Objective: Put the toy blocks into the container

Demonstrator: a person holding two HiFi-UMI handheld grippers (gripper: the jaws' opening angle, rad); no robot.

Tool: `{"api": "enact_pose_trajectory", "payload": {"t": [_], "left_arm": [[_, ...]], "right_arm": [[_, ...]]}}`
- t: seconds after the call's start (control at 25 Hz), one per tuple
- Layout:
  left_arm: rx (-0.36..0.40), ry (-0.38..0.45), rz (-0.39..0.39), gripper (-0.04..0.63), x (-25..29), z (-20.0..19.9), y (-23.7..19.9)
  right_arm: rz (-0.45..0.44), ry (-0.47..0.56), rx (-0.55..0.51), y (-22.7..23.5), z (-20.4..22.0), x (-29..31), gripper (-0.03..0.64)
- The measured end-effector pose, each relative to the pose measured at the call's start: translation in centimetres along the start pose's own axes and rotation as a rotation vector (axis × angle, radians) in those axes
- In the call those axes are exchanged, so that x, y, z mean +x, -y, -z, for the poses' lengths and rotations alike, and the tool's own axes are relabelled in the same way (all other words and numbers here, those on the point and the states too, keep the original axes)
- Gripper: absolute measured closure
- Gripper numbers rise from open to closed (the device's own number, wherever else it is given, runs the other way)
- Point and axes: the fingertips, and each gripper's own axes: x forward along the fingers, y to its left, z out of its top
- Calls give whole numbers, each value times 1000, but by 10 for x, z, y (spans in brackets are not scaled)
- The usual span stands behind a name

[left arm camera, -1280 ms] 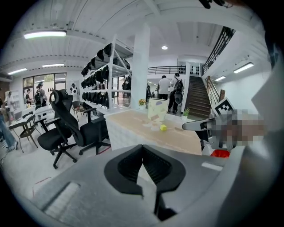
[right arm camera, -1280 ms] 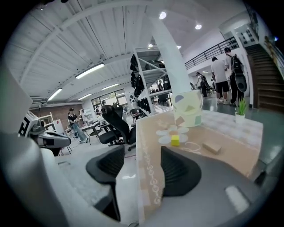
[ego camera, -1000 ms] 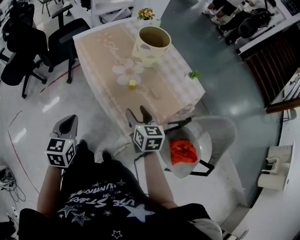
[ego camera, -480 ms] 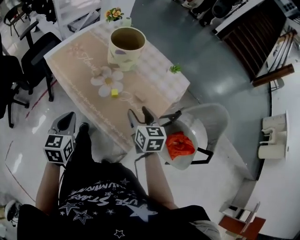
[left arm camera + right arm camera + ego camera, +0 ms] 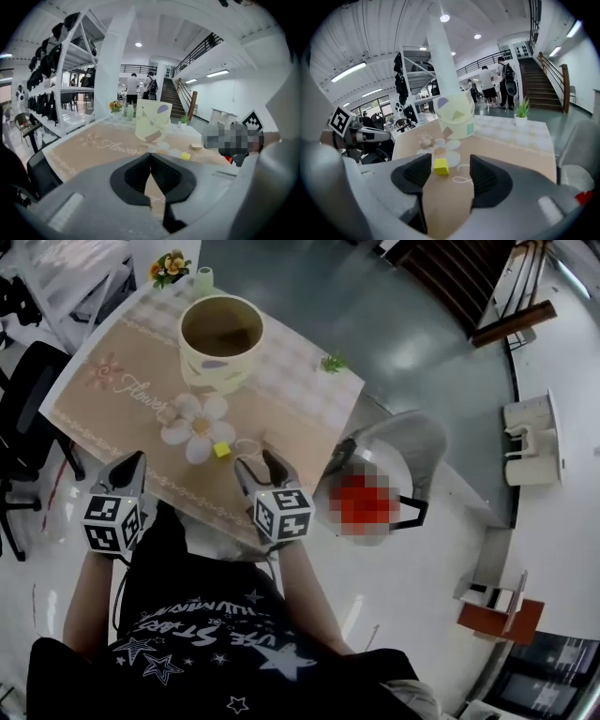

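Note:
A pale yellow container [image 5: 221, 338] stands open-topped at the far side of the table [image 5: 309, 404]; it also shows in the left gripper view [image 5: 152, 122] and the right gripper view [image 5: 456, 117]. A small yellow block [image 5: 221, 450] lies on the cloth beside a white flower mat [image 5: 194, 423]. My right gripper [image 5: 258, 462] hovers over the table's near edge, open and empty, with the yellow block [image 5: 440, 166] just ahead of its jaws [image 5: 450, 161]. My left gripper [image 5: 134, 460] is at the table's near left edge, its jaw tips [image 5: 150, 157] touching, nothing held. The yellow block [image 5: 185, 155] lies ahead to its right.
A vase of flowers [image 5: 169, 263] and a small green plant [image 5: 333, 362] stand at the table's far edge. A white chair [image 5: 408, 451] is right of the table, a black office chair [image 5: 19, 409] to the left. White shelving [image 5: 70, 70] stands behind.
Both grippers have come forward to the table's near edge, the left one farther. The right jaws now stand close behind the yellow block.

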Motion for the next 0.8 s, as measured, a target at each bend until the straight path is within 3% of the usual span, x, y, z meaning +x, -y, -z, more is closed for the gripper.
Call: {"api": "enact_pose_trajectory", "payload": {"t": [0.32,0.36,0.4,0.64,0.68,0.8], "left_arm": [[61,-45,132,584,51,-27,-42],[68,-50,148,584,56,-28,-44],[74,-56,163,584,60,-28,-47],[105,-78,237,584,81,-29,-56],[108,-78,245,584,83,-30,-57],[115,-78,264,584,87,-31,-62]], "right_arm": [[13,-111,-6,-29,12,49,357],[21,-127,-16,-32,14,54,385],[35,-143,-29,-33,16,58,411],[138,-238,-95,-34,31,74,420],[158,-247,-101,-32,31,74,462],[184,-258,-78,-29,31,74,474]]}}
